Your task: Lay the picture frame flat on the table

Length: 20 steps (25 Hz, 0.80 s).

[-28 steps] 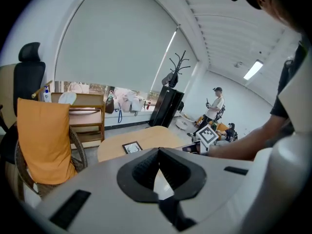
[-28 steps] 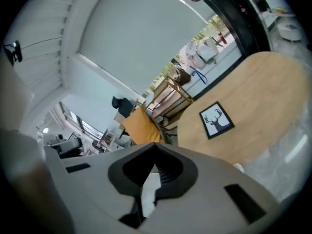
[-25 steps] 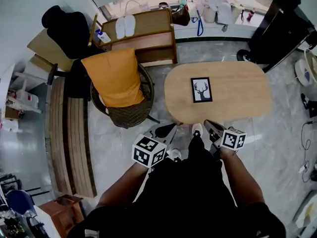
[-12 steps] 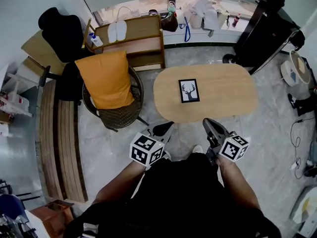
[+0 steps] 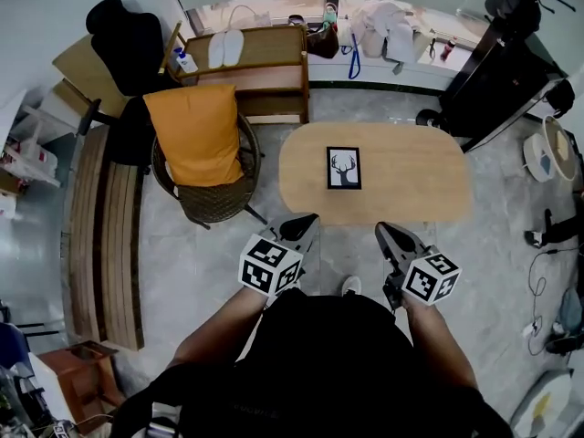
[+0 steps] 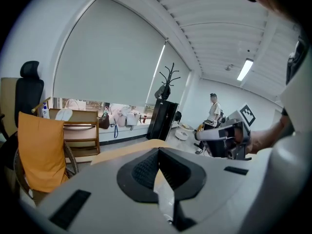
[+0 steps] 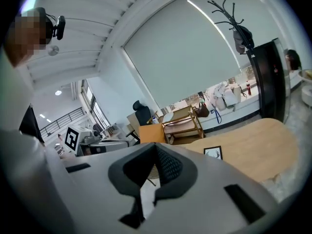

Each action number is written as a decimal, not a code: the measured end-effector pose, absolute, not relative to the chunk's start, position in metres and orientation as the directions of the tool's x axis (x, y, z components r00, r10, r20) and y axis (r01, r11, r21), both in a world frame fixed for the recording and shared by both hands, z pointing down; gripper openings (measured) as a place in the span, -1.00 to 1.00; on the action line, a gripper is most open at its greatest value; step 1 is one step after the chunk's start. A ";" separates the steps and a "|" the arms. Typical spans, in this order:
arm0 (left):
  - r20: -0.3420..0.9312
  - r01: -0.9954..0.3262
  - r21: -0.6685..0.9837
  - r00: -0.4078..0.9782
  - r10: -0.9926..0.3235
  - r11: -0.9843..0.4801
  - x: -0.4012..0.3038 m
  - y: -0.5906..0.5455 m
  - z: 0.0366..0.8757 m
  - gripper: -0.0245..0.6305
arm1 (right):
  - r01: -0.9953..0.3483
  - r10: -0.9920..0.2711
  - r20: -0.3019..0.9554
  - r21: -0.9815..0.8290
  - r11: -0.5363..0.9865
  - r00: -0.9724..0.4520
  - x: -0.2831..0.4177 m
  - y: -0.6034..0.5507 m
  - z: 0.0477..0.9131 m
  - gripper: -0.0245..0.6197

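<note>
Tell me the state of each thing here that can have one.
picture frame: lying flat on the table, face up
left gripper: shut, empty, off the table
right gripper: shut, empty, off the table
orange cushion: propped in the wicker chair

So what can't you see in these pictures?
- Left gripper view: the picture frame is hidden behind the body of the left gripper; only an edge of the table shows.
- Head view: the table's legs are hidden under its top.
- Right gripper view: the frame's drawing is too small to make out.
</note>
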State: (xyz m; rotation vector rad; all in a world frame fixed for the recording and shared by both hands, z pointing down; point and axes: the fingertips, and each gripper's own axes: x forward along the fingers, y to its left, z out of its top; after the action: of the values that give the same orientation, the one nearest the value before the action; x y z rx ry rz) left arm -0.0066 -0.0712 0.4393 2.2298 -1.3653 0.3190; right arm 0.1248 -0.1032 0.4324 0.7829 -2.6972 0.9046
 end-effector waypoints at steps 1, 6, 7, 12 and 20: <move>0.444 -0.881 0.293 0.469 -0.763 -0.370 -0.002 -0.071 0.439 -0.93 | -0.534 -0.418 0.333 -0.509 0.675 -0.845 0.127 -0.103 0.434 -0.92; 0.470 -0.886 0.295 0.461 -0.752 -0.358 0.017 -0.064 0.447 -0.93 | -0.514 -0.394 0.331 -0.521 0.681 -0.857 0.135 -0.095 0.446 -0.92; 0.477 -0.885 0.295 0.463 -0.747 -0.360 0.021 -0.062 0.449 -0.93 | -0.512 -0.391 0.331 -0.523 0.682 -0.859 0.137 -0.093 0.447 -0.92; 0.478 -0.890 0.266 0.456 -0.750 -0.371 0.034 -0.060 0.447 -0.93 | -0.502 -0.387 0.320 -0.525 0.688 -0.865 0.146 -0.087 0.452 -0.92; 0.480 -0.893 0.261 0.449 -0.754 -0.366 0.040 -0.057 0.446 -0.93 | -0.496 -0.391 0.305 -0.529 0.689 -0.868 0.154 -0.088 0.452 -0.92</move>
State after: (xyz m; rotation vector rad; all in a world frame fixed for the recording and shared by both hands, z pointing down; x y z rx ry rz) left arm 0.0401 -0.0571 0.4455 2.2204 -1.3782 0.3840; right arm 0.1540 -0.0878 0.4519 0.7226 -2.7297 0.9287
